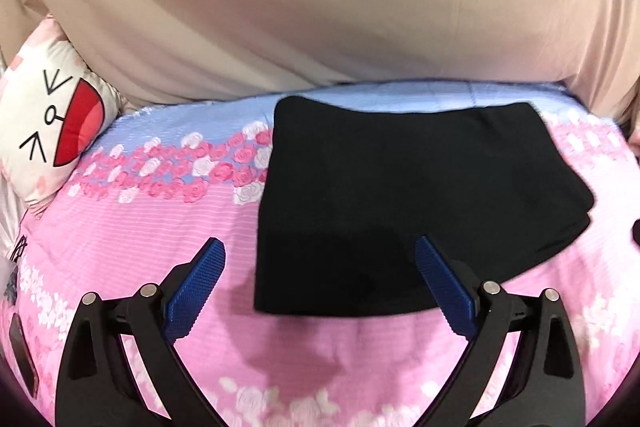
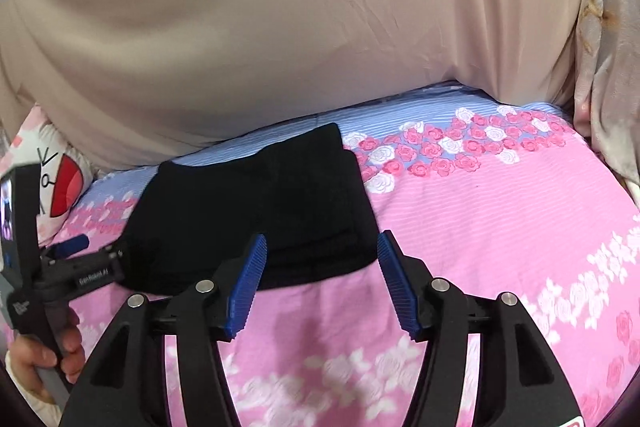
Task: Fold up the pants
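The black pants (image 1: pixel 404 203) lie folded into a compact rectangle on the pink floral bedsheet (image 1: pixel 132 251). They also show in the right wrist view (image 2: pixel 256 215). My left gripper (image 1: pixel 320 259) is open and empty, held just above the pants' near edge. My right gripper (image 2: pixel 322 251) is open and empty, over the near right edge of the pants. The left gripper also shows at the left of the right wrist view (image 2: pixel 76 259), held by a hand.
A beige curtain or cover (image 1: pixel 320 7) hangs behind the bed. A white cushion with a red cartoon mouth (image 1: pixel 52 131) lies at the far left. A patterned beige cloth (image 2: pixel 608 67) hangs at the right. Bare sheet (image 2: pixel 500 227) lies right of the pants.
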Demonstrator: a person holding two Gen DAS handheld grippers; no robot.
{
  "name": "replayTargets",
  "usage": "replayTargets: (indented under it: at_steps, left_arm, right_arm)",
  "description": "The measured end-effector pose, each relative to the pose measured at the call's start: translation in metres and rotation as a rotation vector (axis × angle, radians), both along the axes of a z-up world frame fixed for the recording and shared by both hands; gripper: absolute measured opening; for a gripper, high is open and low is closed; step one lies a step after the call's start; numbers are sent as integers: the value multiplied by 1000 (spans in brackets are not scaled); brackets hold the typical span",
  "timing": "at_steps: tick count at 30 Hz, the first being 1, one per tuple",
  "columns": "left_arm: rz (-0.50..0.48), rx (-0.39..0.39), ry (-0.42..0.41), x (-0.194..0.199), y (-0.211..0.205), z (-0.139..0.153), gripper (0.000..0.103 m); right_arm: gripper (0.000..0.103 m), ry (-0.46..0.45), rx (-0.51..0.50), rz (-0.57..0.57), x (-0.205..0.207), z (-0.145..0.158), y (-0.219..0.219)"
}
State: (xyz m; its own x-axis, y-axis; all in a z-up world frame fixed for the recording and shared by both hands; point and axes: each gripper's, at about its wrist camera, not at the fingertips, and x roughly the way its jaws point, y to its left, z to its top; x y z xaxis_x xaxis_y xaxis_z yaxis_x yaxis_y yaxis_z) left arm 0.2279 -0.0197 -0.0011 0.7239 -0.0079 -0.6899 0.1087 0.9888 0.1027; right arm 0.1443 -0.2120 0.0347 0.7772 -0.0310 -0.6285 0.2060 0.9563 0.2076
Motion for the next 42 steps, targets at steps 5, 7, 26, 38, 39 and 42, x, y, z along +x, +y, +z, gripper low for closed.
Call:
replayTargets:
  at_steps: [5, 7, 26, 38, 39, 42]
  left_arm:
    - [-6, -10, -13, -34, 5, 16, 95]
    - [-5, -10, -21, -46, 6, 20, 96]
    - [7, -10, -57, -111, 17, 29, 98]
    - [53, 38, -73, -115, 21, 29, 98]
    - [52, 37, -71, -114, 22, 29, 98]
    - [42, 31, -64, -114, 21, 29, 98]
  right_arm:
    - [67, -19, -22, 4, -19, 4, 14]
    - [68, -25, -16, 13, -26, 7, 20]
    - [82, -49, -87, 40, -67, 17, 55]
    - [84, -43, -94, 44, -67, 18, 66]
    - [84, -41, -94, 44, -67, 17, 67]
    - [84, -34, -91, 46, -65, 16, 69]
